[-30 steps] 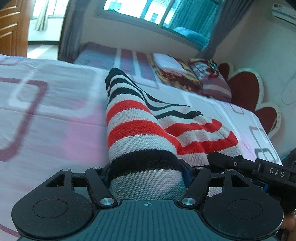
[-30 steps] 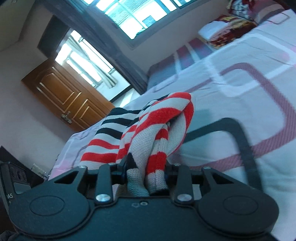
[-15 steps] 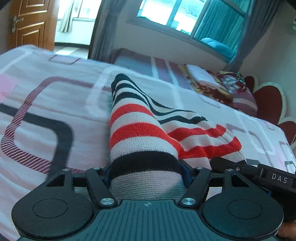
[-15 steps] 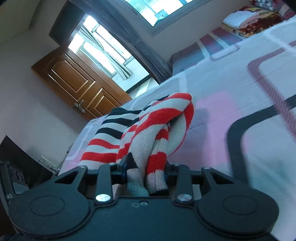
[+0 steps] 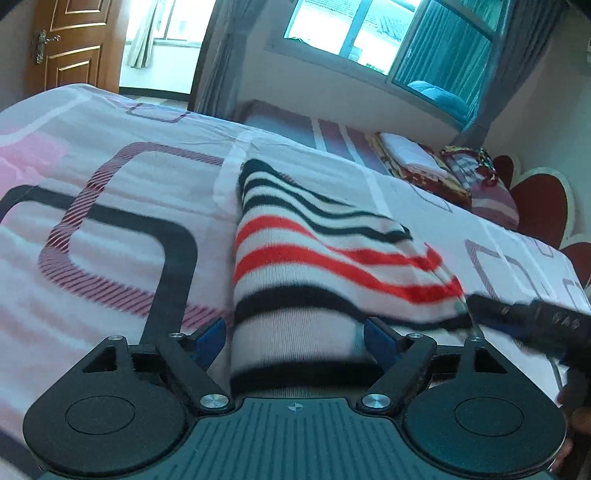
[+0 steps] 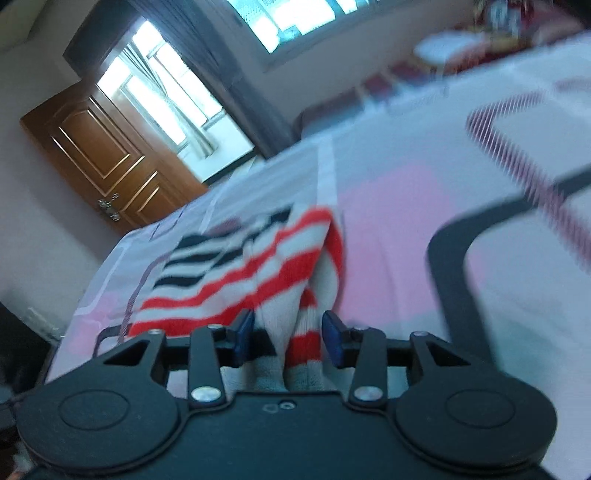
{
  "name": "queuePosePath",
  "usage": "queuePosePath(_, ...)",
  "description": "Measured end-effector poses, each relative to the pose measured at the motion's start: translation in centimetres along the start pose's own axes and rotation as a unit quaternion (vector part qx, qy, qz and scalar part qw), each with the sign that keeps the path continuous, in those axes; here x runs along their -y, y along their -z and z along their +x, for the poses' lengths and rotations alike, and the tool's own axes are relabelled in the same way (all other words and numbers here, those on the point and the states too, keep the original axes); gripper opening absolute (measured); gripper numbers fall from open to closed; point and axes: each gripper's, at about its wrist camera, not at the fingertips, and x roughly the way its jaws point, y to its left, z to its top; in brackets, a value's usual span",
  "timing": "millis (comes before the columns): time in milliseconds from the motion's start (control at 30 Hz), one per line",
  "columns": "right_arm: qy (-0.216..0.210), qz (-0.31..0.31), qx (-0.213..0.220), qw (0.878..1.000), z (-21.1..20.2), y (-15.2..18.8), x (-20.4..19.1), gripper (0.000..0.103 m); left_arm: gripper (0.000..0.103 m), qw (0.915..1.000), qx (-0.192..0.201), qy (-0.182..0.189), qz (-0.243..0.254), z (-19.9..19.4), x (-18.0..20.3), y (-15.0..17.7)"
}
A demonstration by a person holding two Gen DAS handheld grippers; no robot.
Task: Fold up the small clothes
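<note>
A small knitted garment with red, black and white stripes [image 5: 314,254] lies on the bed sheet [image 5: 110,206]. My left gripper [image 5: 293,334] has its blue pads spread wide, with the garment's near edge lying loose between them. The right gripper shows as a dark bar at the garment's right corner in the left wrist view [image 5: 517,317]. In the right wrist view the same garment [image 6: 236,273] lies bunched in front of my right gripper [image 6: 288,338]. Its pads stand apart, with folds of the cloth between them.
The sheet is white and pink with dark rounded-rectangle patterns [image 6: 461,236]. Folded blankets and pillows [image 5: 436,170] lie at the bed's far end by a red headboard [image 5: 539,210]. A wooden door [image 6: 107,158] and a window [image 5: 369,33] are beyond the bed.
Both grippers were shut on the garment and have now opened. The garment has dropped lower and flatter onto the sheet. Both views have swung.
</note>
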Motion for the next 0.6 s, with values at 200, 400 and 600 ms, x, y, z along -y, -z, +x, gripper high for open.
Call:
queuePosePath(200, 0.042, -0.154, 0.025, 0.987, -3.9, 2.8, -5.8, 0.031, 0.086, 0.9992, -0.022, -0.019, -0.026, 0.3, -1.2, 2.5)
queuePosePath(400, 0.112, -0.223, -0.018, 0.968, -1.3, 6.4, -5.7, 0.029, 0.100, 0.9988, -0.036, -0.032, -0.012, 0.8, -1.0, 3.2)
queuePosePath(600, 0.105, -0.174, 0.000, 0.979, -3.4, 6.0, -7.3, 0.034, 0.100, 0.9986, -0.032, -0.042, 0.004, -2.2, -0.8, 3.7)
